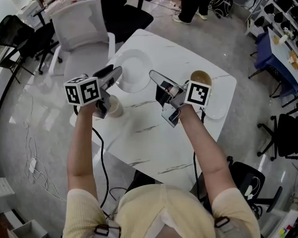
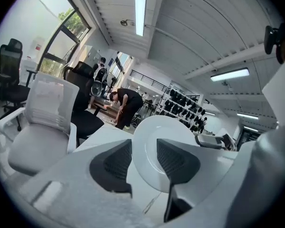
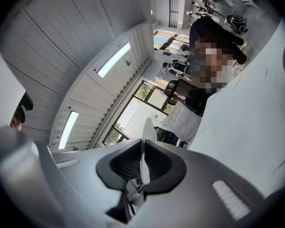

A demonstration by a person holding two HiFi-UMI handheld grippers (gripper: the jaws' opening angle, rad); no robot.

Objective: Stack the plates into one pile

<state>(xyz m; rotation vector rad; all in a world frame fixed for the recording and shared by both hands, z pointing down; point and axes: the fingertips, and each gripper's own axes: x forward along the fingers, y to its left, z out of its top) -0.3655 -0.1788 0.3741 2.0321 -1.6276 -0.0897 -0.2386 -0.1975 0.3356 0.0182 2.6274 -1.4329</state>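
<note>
while the right gripper (image 3: pixel 142 158) has its jaws closed tight on the rim of a white plate (image 1: pixel 134 73), which shows edge-on as a thin line between its pads, the left gripper (image 2: pixel 143 148) stands with jaws wide apart, the opposite rim of that plate sitting in the gap and neither pad plainly pressing on it; the plate hangs tilted, not flat, over the far corner of the white marble table (image 1: pixel 154 138), between the two grippers. the broadest bare stretch of tabletop lies in the middle and runs toward the near corner by the person's body. near the table's right edge a brown dish (image 1: pixel 201 76) sits just behind the right gripper's marker cube, and the rim of another white plate (image 1: pixel 217 112) shows beneath that cube, close to the edge; whether the two touch cannot be told. under the left gripper, near the left edge, a small pale round dish (image 1: pixel 115 105) is partly hidden. a white chair (image 1: pixel 84 29) stands close against the far left edge and a black chair (image 1: pixel 134 14) crowds the far corner, so that side is tight. loose cables (image 1: pixel 32 165) trail over the grey floor on the left, another black chair (image 1: pixel 283 133) stands well off to the right, and a person in dark clothes (image 1: pixel 193 1) stands beyond the far side
</note>
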